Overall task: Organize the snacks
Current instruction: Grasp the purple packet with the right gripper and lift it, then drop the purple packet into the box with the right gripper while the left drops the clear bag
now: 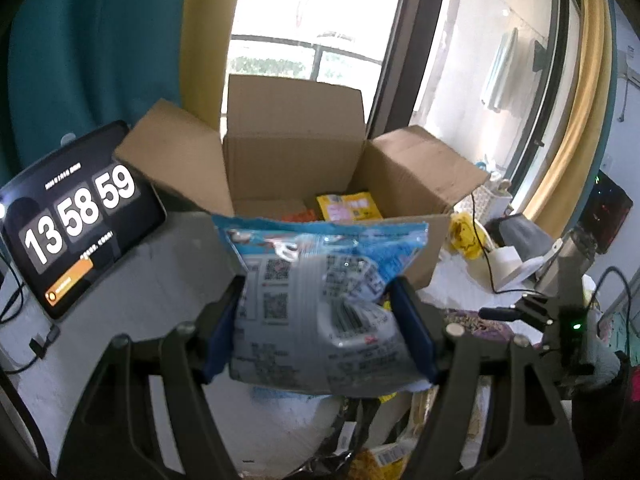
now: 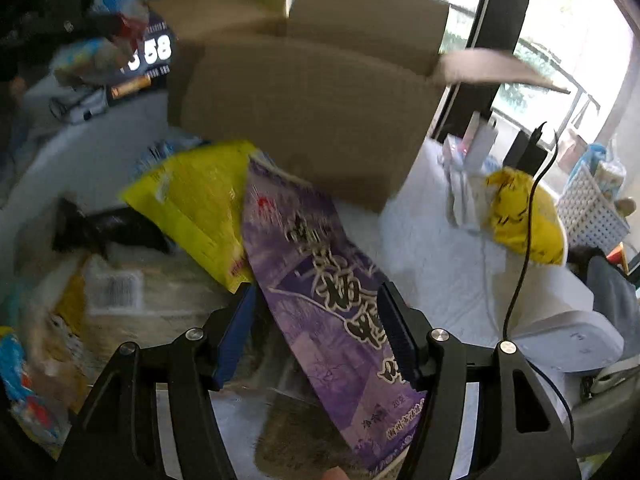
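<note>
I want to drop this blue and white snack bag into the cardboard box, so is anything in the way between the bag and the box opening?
Nothing visible blocks it. The left gripper holds the blue and white snack bag just short of the cardboard box, whose flaps are folded open. The yellow packet lies low inside.

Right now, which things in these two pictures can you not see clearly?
- Left wrist view: most of the box inside, hidden by its front wall and the blue bag in the left gripper.
- Right wrist view: whether the right gripper presses the purple bag; motion blur.
- Right wrist view: the clock, partly covered and blurred.
</note>
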Demonstrator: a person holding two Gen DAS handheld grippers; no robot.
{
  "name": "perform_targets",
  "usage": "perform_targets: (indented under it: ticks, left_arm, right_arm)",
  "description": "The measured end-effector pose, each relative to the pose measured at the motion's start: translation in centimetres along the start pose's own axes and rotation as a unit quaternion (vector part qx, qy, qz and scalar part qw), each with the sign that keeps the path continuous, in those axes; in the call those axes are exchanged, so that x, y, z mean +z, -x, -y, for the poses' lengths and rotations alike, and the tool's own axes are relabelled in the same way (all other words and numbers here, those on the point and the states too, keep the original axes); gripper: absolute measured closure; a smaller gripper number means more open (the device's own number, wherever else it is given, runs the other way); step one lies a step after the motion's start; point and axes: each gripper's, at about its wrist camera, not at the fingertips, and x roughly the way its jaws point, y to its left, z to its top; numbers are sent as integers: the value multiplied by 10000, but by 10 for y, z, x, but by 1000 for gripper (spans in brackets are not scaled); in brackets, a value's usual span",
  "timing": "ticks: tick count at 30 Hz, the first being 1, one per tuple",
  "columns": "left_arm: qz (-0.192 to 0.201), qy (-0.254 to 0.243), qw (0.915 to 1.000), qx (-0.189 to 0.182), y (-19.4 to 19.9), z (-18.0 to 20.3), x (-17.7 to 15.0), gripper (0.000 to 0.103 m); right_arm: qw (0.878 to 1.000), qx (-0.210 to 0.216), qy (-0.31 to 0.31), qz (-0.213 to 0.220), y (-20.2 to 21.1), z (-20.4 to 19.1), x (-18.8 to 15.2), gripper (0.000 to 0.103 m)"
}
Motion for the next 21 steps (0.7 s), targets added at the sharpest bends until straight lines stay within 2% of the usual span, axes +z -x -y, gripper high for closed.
perform_targets:
  ticks: [6, 7, 9, 10, 11, 13, 21]
  left_arm:
    - [-129, 2, 9999, 33, -5, 1, -7, 30]
    - [-152, -4, 9999, 39, -6, 1, -8, 30]
    - [-168, -16, 9998, 44, -6, 0, -9, 30]
    - [-166, -21, 9999, 40, -5, 1, -9, 30]
    - [-162, -32, 9999, 33, -5, 1, -9, 30]
    - [-132, -55, 9999, 17, -3, 2, -7, 30]
    - [28, -228, 9997, -15, 3, 5, 5, 30]
  right_arm:
    - [9998, -195, -30, -16, -14, 2, -4, 37]
    - [9998, -141, -99, 34, -13, 4, -4, 41]
    - [9997, -54, -195, 132, -8, 7, -2, 63]
    - [9995, -120, -245, 185, -4, 9, -1, 78]
    - [9991, -134, -310, 245, -1, 12, 1, 84]
    - [9985, -95, -368, 396, 9, 17, 3, 89]
    - [9935, -116, -414, 1051, 62, 19, 18, 91]
